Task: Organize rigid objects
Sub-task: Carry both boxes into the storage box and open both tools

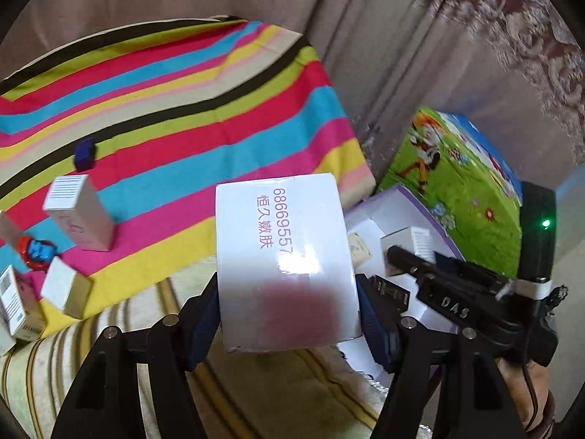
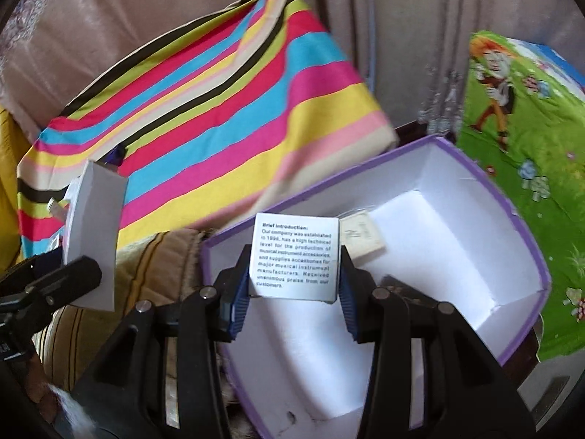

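Barcode carton [image 1: 16,301]: running off the frame left of the claw.
Toy car [image 1: 36,254]: blurring.
Stamped block [image 2: 362,237]: hiding partly behind the held carton [image 2: 295,256].

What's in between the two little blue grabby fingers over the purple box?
A small white carton with printed English text, clamped by the right hand-held gripper above the purple box; the right wrist view shows it.

Glossy card box [image 1: 281,256]; matt, prob. cotton striped cloth [image 1: 182,109]; ribbed gripper pads [image 2: 239,301].
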Motion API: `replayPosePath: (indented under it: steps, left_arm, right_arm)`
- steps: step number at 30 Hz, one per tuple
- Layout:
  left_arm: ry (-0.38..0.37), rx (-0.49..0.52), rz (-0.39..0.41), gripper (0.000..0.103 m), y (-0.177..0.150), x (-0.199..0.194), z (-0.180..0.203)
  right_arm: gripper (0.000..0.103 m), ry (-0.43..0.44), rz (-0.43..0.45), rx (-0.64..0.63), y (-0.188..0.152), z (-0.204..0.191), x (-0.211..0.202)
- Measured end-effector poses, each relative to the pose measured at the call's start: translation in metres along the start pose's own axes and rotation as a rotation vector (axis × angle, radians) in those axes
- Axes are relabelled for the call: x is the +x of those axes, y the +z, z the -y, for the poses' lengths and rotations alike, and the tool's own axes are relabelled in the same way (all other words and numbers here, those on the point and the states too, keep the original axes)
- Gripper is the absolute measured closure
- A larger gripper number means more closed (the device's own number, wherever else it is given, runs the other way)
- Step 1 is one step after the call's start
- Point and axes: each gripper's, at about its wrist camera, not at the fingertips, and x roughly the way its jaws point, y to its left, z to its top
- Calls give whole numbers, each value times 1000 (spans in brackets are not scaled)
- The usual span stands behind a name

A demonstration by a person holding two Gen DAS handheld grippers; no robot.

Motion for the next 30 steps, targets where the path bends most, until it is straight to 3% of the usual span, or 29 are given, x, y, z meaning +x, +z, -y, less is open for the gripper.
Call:
replayPosePath:
  steps: [10, 14, 20, 28, 30]
  left_arm:
    - [-116, 116, -59, 34, -1, 17, 40]
    - [-147, 150, -83, 32, -2, 21, 48]
    - [-95, 98, -77, 28, 1, 19, 35]
    - [56, 93, 34, 27, 4, -7, 12]
    - [63, 88, 67, 23, 3, -14, 3]
  right_arm:
    - [52, -87, 31, 70, -5, 35, -17]
    - [27, -116, 56, 79, -4, 40, -21]
    - [14, -188, 100, 45, -1, 31, -29]
    - [12, -284, 129, -31, 5, 12, -32]
    - [12, -297, 145, -46, 6, 7, -35]
